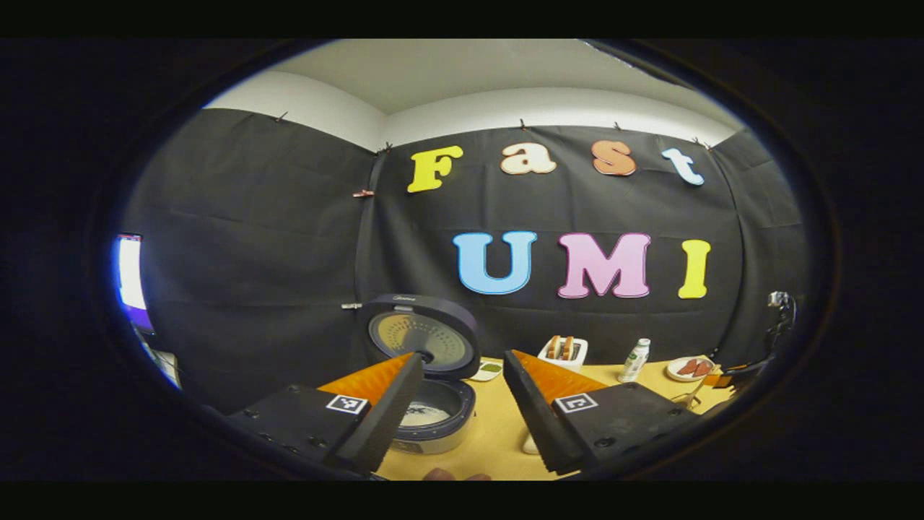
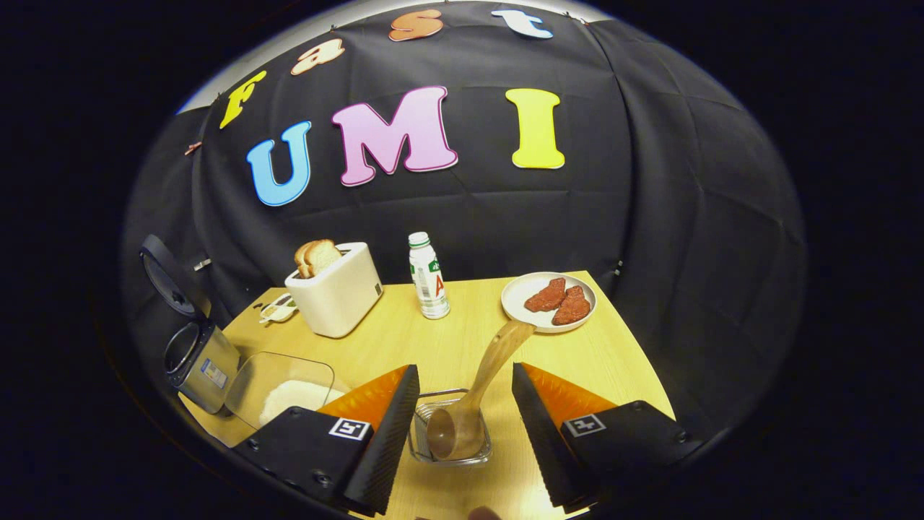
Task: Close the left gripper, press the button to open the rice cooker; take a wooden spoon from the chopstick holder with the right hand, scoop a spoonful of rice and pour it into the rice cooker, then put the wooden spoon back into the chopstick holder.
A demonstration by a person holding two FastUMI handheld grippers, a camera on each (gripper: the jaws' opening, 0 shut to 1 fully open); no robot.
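**Spoon back in holder, both claws open**

Right claw [image 2: 462, 426]: jaws spread wide, nothing held. Between them, in the right gripper view, the wooden spoon [image 2: 473, 404] sits bowl-down in the clear chopstick holder [image 2: 426, 415], handle leaning toward 1 o'clock, toward a plate [image 2: 514, 297] of red slices. Rice container [image 2: 271, 383] at 9 o'clock; toaster [image 2: 333, 292] and bottle [image 2: 429, 278] toward 12.

Left claw [image 1: 462, 404]: also open, empty. Rice cooker [image 1: 433, 404] just ahead at 11 o'clock, lid up, whitish contents in pot.

Judgement: last step, spoon return, looks done. Next move: back the right claw off the table [image 2: 592, 354] without clipping the handle.
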